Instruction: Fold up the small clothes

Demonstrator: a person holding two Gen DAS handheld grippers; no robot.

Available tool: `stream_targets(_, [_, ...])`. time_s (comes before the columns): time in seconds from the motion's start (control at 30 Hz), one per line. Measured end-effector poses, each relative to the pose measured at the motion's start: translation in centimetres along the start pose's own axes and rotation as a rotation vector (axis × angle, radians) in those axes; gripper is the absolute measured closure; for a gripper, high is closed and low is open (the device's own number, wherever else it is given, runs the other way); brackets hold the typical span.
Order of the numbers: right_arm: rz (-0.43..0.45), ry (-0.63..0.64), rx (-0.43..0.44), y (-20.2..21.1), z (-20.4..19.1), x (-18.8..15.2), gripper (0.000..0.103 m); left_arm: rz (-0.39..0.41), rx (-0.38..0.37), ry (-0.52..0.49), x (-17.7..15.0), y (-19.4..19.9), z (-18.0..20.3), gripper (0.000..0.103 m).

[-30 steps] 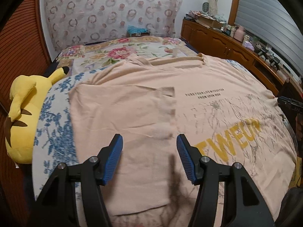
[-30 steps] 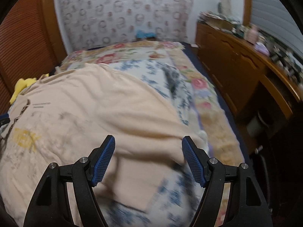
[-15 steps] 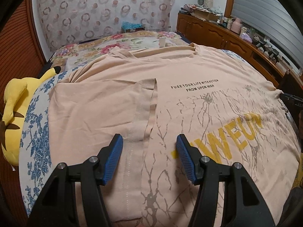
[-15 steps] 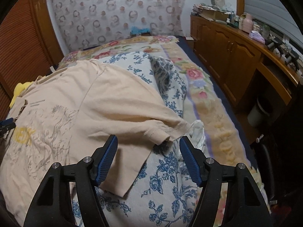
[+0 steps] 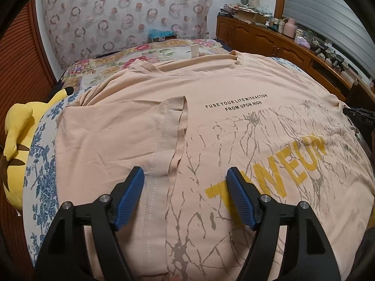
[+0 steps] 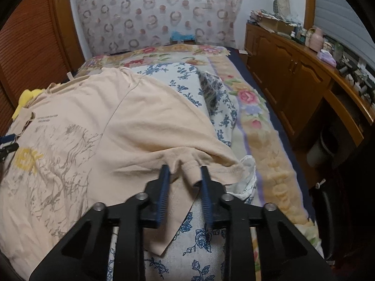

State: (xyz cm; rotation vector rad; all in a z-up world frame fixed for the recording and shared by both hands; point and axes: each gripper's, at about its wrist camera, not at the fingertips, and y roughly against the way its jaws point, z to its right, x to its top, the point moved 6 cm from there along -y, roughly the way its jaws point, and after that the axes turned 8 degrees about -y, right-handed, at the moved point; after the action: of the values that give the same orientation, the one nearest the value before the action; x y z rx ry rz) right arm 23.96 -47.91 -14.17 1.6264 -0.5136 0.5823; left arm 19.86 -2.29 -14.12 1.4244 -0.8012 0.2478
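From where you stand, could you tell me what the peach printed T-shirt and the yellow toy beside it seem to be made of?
Peach printed T-shirt: probably thin cotton-like knit, matte; it drapes in soft creases and shows stitched hems. Yellow toy: plush, likely stuffed fabric, judging by its rounded form and fuzzy, dull surface.

1. One peach T-shirt [image 5: 246, 126] lies spread on the bed, with one sleeve folded in over its front and the other sleeve out at the side.
2. One yellow plush toy [image 5: 16, 145] sits beside the shirt.
3. One bed [image 6: 276, 164] carries them, under one blue-flowered sheet [image 6: 199, 253] and one rose-patterned blanket [image 6: 248, 98].
4. Two grippers show: one left gripper [image 5: 185, 187] and one right gripper [image 6: 184, 175], each with two blue-padded fingers [image 5: 129, 196].
5. One long wooden cabinet [image 6: 293, 75] runs along the wall, with many small items on top, too crowded to count.
6. One patterned curtain [image 5: 121, 11] hangs behind the bed.
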Motion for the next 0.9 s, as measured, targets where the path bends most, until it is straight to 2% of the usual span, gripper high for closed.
stream_targets(0.1, [0.007, 0.008, 0.032, 0.3, -0.2, 0.2, 0.095, 0.0, -0.001, 0.001, 0.0, 0.0, -0.1, 0.03])
stream_targets(0.27, [0.048, 0.022, 0.088, 1.6, -1.7, 1.3, 0.097, 0.0, -0.001, 0.001, 0.0, 0.0, -0.1, 0.03])
stream_targets(0.43, [0.091, 0.072, 0.154, 2.8, -4.8, 2.8, 0.098, 0.0, 0.0, 0.001, 0.0, 0.0, -0.1, 0.029])
stream_targets(0.6, [0.104, 0.133, 0.115, 2.5, -6.7, 3.6, 0.097, 0.0, -0.001, 0.001, 0.0, 0.0, -0.1, 0.029])
stream_targets(0.63, [0.101, 0.128, 0.107, 2.3, -6.4, 3.6, 0.094, 0.0, -0.001, 0.001, 0.0, 0.0, -0.1, 0.029])
stream_targets(0.7, [0.101, 0.106, 0.047, 1.9, -5.2, 3.6, 0.072, 0.0, -0.001, 0.001, 0.0, 0.0, -0.1, 0.029])
stream_targets(0.8, [0.086, 0.055, 0.005, 1.5, -3.1, 3.0, 0.054, 0.0, -0.001, 0.001, 0.0, 0.0, -0.1, 0.029])
stream_targets(0.9, [0.049, 0.024, -0.013, 0.9, -1.6, 1.8, 0.053, 0.0, -0.001, 0.001, 0.0, 0.0, -0.1, 0.028])
